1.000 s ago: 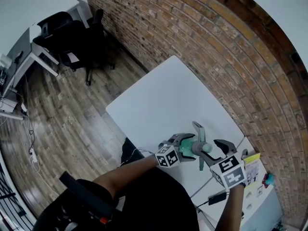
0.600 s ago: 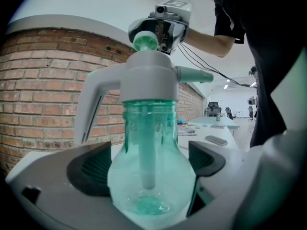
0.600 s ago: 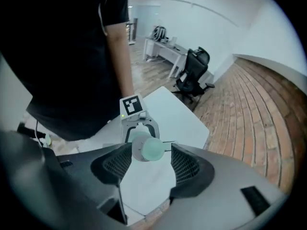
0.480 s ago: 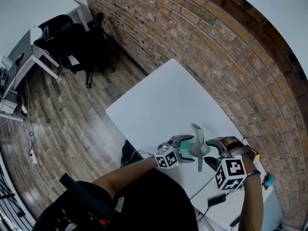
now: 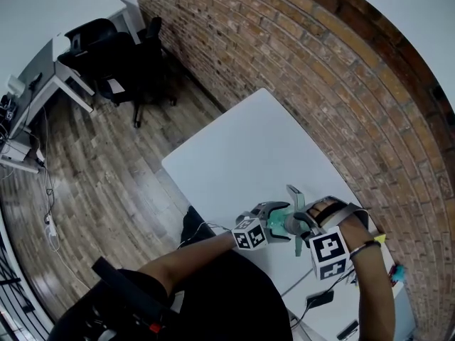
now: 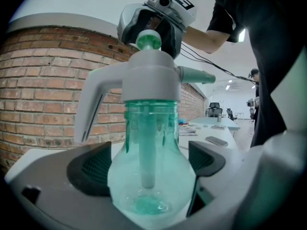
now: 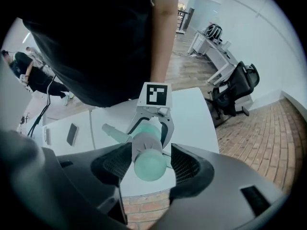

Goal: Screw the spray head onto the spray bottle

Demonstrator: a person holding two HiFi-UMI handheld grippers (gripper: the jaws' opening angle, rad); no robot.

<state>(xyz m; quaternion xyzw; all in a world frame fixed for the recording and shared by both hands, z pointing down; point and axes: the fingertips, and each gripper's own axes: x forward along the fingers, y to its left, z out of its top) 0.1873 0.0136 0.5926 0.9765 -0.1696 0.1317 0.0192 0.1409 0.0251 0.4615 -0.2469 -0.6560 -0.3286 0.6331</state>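
Over the white table (image 5: 242,155), left tongs (image 6: 148,166) clamp the green spray bottle (image 6: 148,128).

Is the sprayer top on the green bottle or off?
On. The grey spray head sits on the neck of the green spray bottle; whether it is screwed tight, I cannot tell.

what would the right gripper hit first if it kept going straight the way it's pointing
The round green knob atop the grey plastic spray head on the translucent green spray bottle. The right gripper points down at it, its fingers either side; how close is unclear.
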